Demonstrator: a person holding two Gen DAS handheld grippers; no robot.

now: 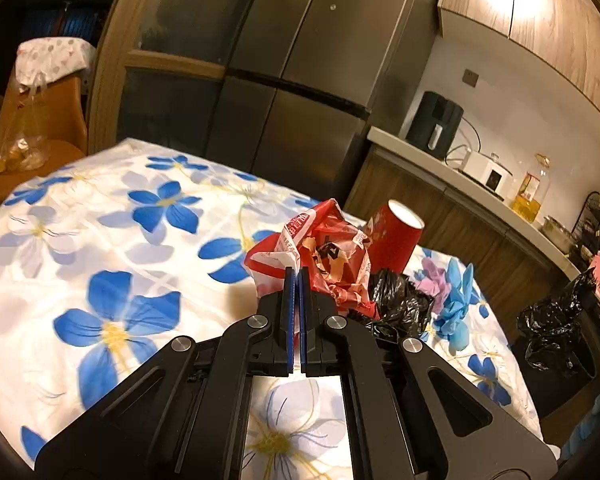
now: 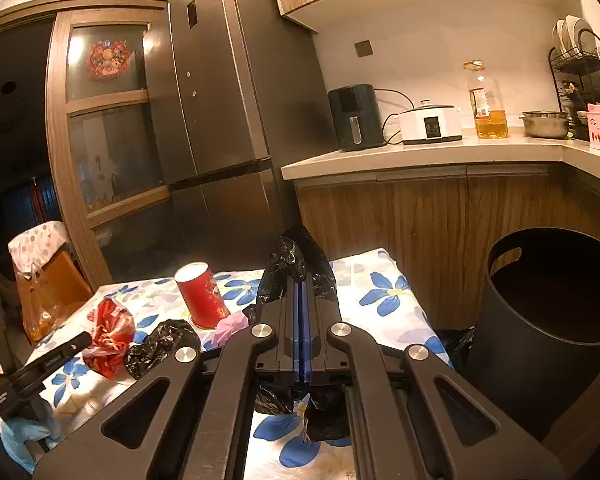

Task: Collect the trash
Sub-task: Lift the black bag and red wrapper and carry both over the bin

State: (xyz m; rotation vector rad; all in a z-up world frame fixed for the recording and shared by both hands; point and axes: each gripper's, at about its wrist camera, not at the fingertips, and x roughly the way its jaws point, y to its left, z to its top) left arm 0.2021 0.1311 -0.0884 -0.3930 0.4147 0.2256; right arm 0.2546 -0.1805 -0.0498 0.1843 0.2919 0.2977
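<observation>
My left gripper (image 1: 299,274) is shut on a crumpled red plastic bag (image 1: 320,256) on the flowered tablecloth (image 1: 100,248). Behind it stands a red paper cup (image 1: 396,236), with a crumpled black bag (image 1: 396,304) and blue and purple gloves (image 1: 456,300) to its right. My right gripper (image 2: 302,280) is shut on a black plastic bag (image 2: 296,264) held above the table. In the right wrist view the red bag (image 2: 110,334), another black bag (image 2: 160,344), the red cup (image 2: 202,294) and the left gripper's fingers (image 2: 60,354) lie to the left.
A black trash bin (image 2: 548,328) stands right of the table, below the wooden counter (image 2: 420,156). A grey fridge (image 2: 220,100) stands behind the table. An orange chair (image 1: 32,128) with a plastic bag is at the far left. Appliances and an oil bottle (image 2: 486,100) sit on the counter.
</observation>
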